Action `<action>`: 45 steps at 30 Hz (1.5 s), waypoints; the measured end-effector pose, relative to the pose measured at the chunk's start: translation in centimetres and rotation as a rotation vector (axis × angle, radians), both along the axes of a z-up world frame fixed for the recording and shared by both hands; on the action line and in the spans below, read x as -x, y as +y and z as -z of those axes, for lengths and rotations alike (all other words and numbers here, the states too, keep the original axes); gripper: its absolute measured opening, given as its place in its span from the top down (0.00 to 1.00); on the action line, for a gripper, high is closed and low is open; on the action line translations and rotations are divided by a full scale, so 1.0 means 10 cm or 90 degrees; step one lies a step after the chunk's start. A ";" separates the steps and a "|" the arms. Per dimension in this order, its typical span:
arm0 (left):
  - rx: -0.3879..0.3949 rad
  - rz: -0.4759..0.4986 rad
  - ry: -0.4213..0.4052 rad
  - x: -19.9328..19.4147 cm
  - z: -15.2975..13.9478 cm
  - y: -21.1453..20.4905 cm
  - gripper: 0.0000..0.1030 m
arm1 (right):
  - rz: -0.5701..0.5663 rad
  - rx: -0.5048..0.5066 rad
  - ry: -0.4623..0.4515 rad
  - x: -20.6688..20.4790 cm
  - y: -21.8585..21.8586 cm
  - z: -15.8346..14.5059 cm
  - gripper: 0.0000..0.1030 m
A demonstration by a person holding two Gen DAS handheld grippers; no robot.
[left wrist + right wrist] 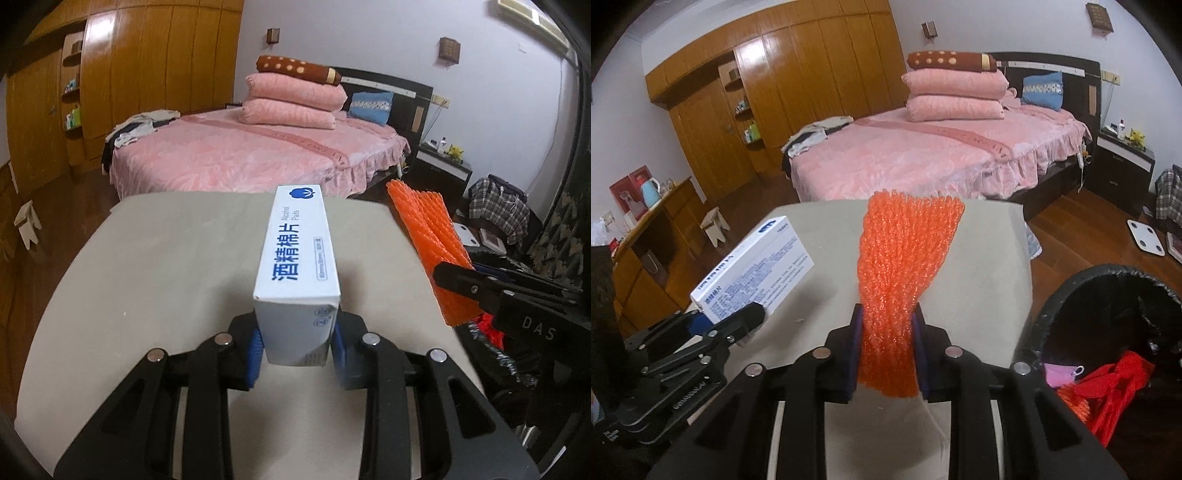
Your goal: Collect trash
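My left gripper (295,350) is shut on a white alcohol pads box (295,258) with blue lettering and holds it above the beige table (166,277). The box also shows in the right wrist view (757,269). My right gripper (886,354) is shut on an orange foam net sleeve (901,266) that sticks out forward over the table (990,280). The sleeve also shows at the right of the left wrist view (428,243). A black-lined trash bin (1071,295) stands at the table's right side, with red and pink trash inside.
A pink bed (240,155) with stacked pillows stands beyond the table. A wooden wardrobe (812,74) lines the back wall. A small white stool (714,225) and a scale (1147,236) sit on the wooden floor. A dark nightstand (1123,166) is beside the bed.
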State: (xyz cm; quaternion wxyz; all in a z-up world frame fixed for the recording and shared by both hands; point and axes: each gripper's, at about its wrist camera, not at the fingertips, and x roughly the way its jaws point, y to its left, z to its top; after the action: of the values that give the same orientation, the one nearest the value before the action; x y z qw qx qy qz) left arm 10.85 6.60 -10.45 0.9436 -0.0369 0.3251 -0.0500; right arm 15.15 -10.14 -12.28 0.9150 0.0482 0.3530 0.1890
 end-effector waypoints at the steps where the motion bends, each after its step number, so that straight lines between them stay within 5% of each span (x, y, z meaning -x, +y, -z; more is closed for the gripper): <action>1: 0.001 0.002 -0.004 0.03 -0.03 -0.02 0.72 | -0.001 -0.001 -0.007 0.03 -0.02 -0.05 0.76; 30: 0.012 0.093 -0.121 0.62 -0.91 -0.74 0.71 | 0.020 -0.021 -0.136 0.87 -0.74 -0.90 0.76; 45: 0.001 0.213 -0.131 0.53 -0.98 -1.61 0.71 | 0.136 -0.008 -0.139 1.04 -1.63 -0.88 0.76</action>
State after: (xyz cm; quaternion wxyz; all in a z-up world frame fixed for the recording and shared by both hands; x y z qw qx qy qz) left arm 5.50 -9.46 -0.63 0.9504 0.0219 0.2282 -0.2102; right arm 4.75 -26.46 -3.46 0.9627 0.0701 0.2428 0.0965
